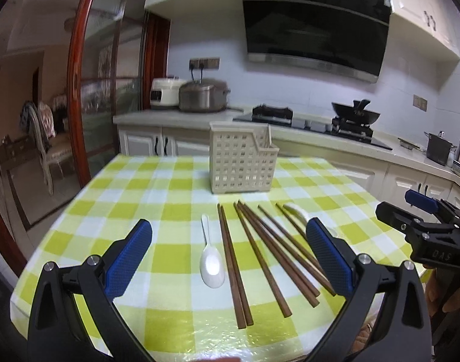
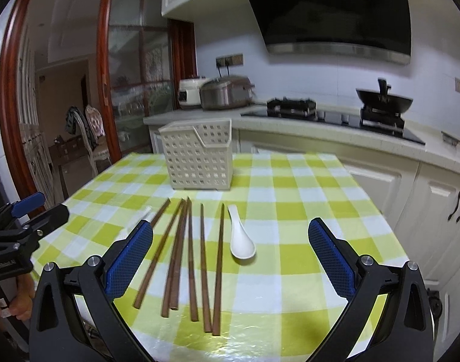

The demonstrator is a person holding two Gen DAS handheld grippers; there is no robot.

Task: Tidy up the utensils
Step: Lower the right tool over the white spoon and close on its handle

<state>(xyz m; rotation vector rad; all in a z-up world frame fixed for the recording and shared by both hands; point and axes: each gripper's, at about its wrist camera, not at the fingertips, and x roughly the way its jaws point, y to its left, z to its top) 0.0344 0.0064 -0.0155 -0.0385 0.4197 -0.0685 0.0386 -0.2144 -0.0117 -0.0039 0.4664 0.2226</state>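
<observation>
A beige perforated utensil holder [image 1: 242, 160] [image 2: 199, 157] stands upright at the far middle of the checked table [image 1: 109, 199]. In front of it lie several brown wooden chopsticks [image 1: 260, 256] [image 2: 181, 256], fanned out side by side. One white spoon [image 1: 211, 262] lies left of them, bowl toward me. A second white spoon [image 2: 242, 241] lies on their right. My left gripper [image 1: 229, 226] hovers open above the near chopsticks and holds nothing. My right gripper [image 2: 230, 226] is open too, low over the second spoon and the chopsticks. In each view one finger partly hides the farther spoon.
Behind the table runs a kitchen counter [image 1: 175, 117] with two rice cookers [image 1: 202, 96], a gas stove and a black wok [image 1: 355, 114]. White cabinets [image 2: 435, 199] stand close on the right. A glass sliding door [image 1: 109, 90] and a chair are at the left.
</observation>
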